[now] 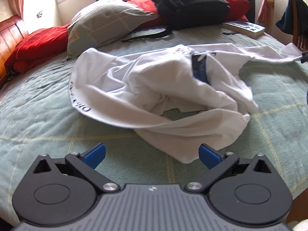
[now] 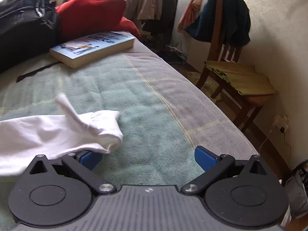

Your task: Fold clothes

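Note:
A crumpled white T-shirt [image 1: 154,88] with dark lettering and a blue print lies in a heap on the green bedspread [image 1: 48,127]. My left gripper [image 1: 152,155] is open and empty, just in front of the shirt's near edge. In the right wrist view one end of the white shirt [image 2: 57,130] lies at the left, its tip draped over my left blue finger [image 2: 90,158]. My right gripper [image 2: 148,157] is open; the cloth rests on one finger and is not clamped.
A grey pillow [image 1: 107,23], red bedding [image 1: 36,46], a black backpack [image 1: 188,3] and a book [image 2: 92,46] lie at the far side of the bed. The bed's right edge [image 2: 221,119] drops to the floor by a wooden chair [image 2: 231,67] draped with clothes.

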### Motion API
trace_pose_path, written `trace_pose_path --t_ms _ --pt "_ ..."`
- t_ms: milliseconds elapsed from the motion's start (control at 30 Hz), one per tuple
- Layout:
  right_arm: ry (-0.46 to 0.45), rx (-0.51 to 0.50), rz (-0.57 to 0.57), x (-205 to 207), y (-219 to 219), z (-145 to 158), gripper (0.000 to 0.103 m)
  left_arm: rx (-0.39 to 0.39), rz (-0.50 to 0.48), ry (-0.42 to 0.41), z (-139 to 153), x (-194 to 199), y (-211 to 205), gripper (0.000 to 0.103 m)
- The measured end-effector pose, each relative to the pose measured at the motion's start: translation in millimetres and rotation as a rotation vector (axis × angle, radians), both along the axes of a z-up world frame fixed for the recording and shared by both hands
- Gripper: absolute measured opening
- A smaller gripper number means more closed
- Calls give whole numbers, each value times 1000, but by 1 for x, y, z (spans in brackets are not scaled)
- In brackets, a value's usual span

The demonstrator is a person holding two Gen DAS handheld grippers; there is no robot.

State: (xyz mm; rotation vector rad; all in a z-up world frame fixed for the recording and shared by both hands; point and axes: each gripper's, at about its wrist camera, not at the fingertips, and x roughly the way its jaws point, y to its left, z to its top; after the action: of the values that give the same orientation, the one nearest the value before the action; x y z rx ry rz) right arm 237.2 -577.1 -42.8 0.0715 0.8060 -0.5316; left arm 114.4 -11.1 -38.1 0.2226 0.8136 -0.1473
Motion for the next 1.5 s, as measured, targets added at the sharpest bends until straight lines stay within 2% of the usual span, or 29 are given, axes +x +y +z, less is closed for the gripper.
trace_pose_path --t_ms 100,167,300,400,533,700,900,1033,1133,1233,1367,1500 --pt "-7 5 62 1 15 11 103 -2 -12 0 2 -3 -2 102" --pt "10 19 153 3 30 20 103 -2 -9 3 4 -4 -2 102" --pt "109 81 337 16 55 23 103 12 -14 -2 6 -4 -6 102" --pt "94 95 372 22 66 24 103 6 -24 -7 7 -4 -10 102" --pt "153 44 291 51 64 0 103 6 -36 -9 7 -4 -14 102" --pt "195 -54 173 56 42 -17 103 -6 -27 -6 6 -6 -8 102" --pt "122 -123 -96 30 -17 10 103 -15 -15 -3 2 0 -5 102" --pt "53 -83 -108 8 -25 28 103 -30 -17 -11 1 0 -1 102" --pt "-1 -11 2 0 1 38 103 -43 -18 -18 -1 0 3 102" --pt "-39 99 199 -5 51 43 103 -56 -19 -25 -2 0 7 102" --pt "-14 165 534 -9 148 38 103 -69 10 -9 -3 2 16 102" --pt "38 165 807 -25 246 29 103 -114 35 -29 5 0 26 102"
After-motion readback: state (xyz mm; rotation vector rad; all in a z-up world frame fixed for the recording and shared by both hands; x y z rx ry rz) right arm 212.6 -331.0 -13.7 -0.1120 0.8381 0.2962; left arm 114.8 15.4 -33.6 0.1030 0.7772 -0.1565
